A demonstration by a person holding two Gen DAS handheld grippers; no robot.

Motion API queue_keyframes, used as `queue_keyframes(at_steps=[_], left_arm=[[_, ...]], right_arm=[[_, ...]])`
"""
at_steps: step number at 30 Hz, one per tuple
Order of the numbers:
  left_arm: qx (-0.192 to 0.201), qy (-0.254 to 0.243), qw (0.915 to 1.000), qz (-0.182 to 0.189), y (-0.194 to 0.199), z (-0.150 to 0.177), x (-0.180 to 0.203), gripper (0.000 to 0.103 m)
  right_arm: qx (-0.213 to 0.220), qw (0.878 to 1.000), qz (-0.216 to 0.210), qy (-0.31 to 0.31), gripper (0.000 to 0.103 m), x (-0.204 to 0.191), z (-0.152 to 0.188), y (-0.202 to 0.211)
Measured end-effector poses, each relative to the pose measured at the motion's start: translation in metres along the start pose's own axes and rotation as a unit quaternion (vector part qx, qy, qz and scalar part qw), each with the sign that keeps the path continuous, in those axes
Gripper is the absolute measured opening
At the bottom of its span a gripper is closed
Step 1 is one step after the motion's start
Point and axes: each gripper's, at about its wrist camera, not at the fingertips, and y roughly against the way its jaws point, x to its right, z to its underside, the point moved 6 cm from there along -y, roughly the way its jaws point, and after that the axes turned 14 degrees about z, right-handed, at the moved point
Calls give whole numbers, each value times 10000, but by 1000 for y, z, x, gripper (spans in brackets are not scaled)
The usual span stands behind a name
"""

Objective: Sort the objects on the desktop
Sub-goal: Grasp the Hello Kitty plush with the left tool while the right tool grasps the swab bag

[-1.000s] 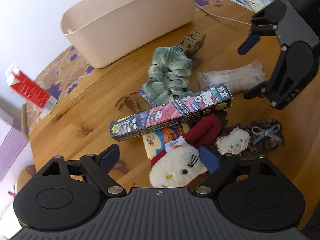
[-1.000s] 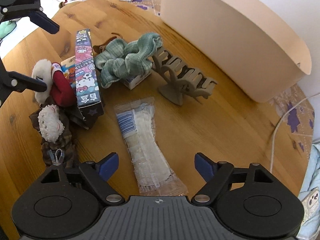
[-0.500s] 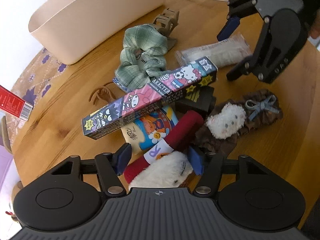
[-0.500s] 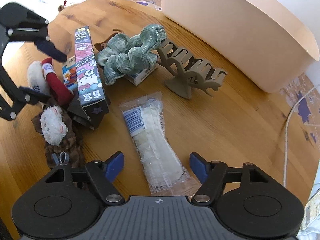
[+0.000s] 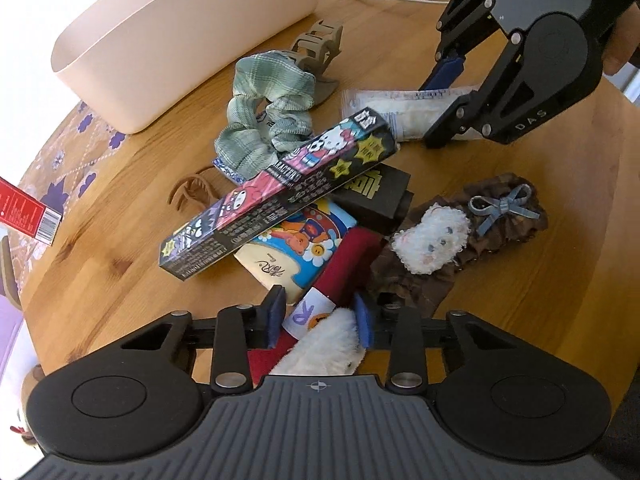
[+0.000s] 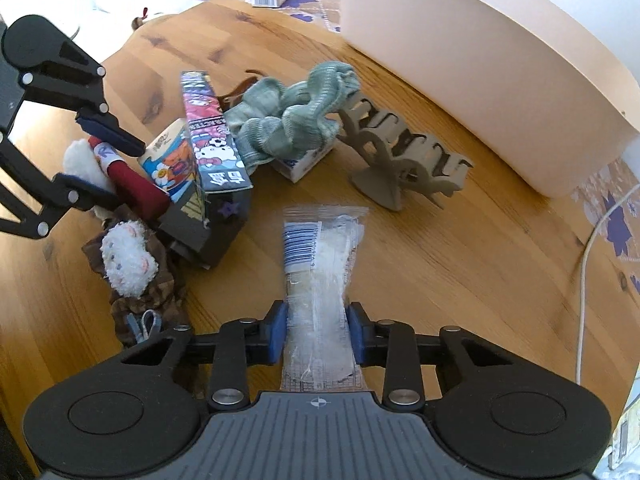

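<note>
My left gripper (image 5: 319, 320) is shut on a white and red plush toy (image 5: 320, 344) at the near side of a pile on the wooden table (image 5: 100, 248). My right gripper (image 6: 316, 330) is shut on a clear plastic packet (image 6: 320, 264) lying flat on the table. The pile holds a long cartoon box (image 5: 280, 196), a green scrunchie (image 5: 264, 120), a brown scrunchie with a white plush face (image 5: 432, 244), a black box (image 5: 376, 196) and a colourful card pack (image 5: 296, 248). The beige bin (image 5: 180, 32) stands at the far side.
A taupe claw clip (image 6: 404, 160) stands between the packet and the bin (image 6: 480, 48). A small brown clip (image 5: 192, 196) lies left of the pile. A red carton (image 5: 24, 212) is at the left edge. A white cable (image 6: 588, 272) runs along the right.
Both grippers have closed: the left on the plush toy, the right on the plastic packet. Both moved in closer to the pile.
</note>
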Motion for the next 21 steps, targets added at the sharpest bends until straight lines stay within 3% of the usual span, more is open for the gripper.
queue_keyframes(at_steps=[5, 21], left_arm=[[23, 180, 9998, 44, 3, 1, -2, 28], [281, 1158, 9924, 296, 25, 3, -12, 25]], right_arm=[[-32, 9999, -18, -119, 29, 4, 0, 0], [-18, 9962, -172, -849, 28, 20, 5, 19]])
